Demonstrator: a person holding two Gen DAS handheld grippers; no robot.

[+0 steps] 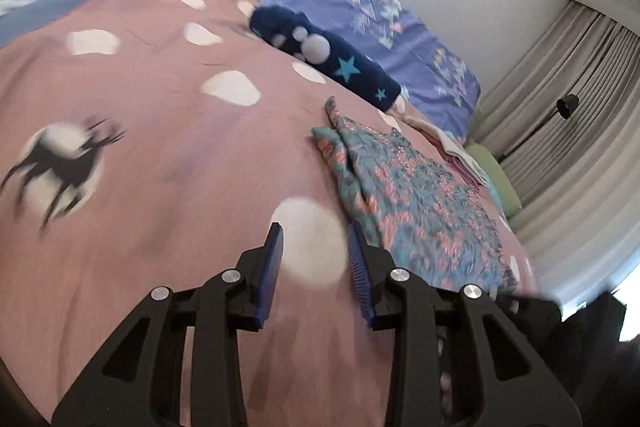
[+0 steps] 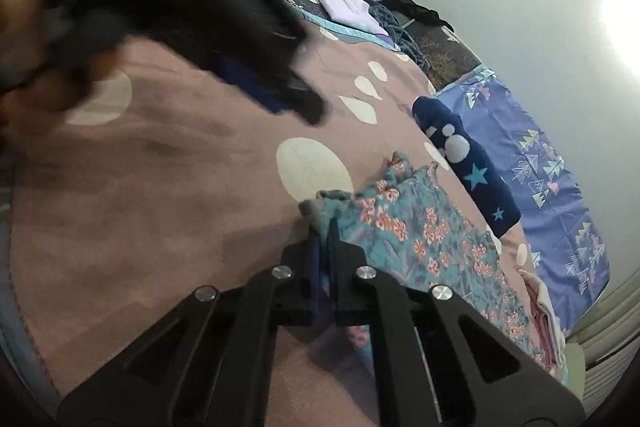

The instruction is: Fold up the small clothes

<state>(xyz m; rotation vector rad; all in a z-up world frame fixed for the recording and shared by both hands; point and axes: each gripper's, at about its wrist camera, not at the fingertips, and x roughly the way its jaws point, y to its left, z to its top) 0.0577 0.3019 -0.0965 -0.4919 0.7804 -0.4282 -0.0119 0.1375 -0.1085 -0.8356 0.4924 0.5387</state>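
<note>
Floral garment (image 2: 420,227) spread flat on pink bedspread (image 1: 160,147), near navy starred roll (image 1: 332,59). Right gripper (image 2: 326,227) pinching garment's near edge. Left gripper (image 1: 314,239) parted, empty, just beside garment.

Teal garment (image 2: 420,227) with coral flowers, pink white-spotted blanket (image 1: 168,131), navy starred sock (image 1: 340,63)

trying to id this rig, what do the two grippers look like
Both are alike: the left gripper and right gripper have matte black angular linkage arms with triangular cutouts, round silver pivot bolts, and two flat fingers faced with ribbed blue pads. No cables or markings show.
</note>
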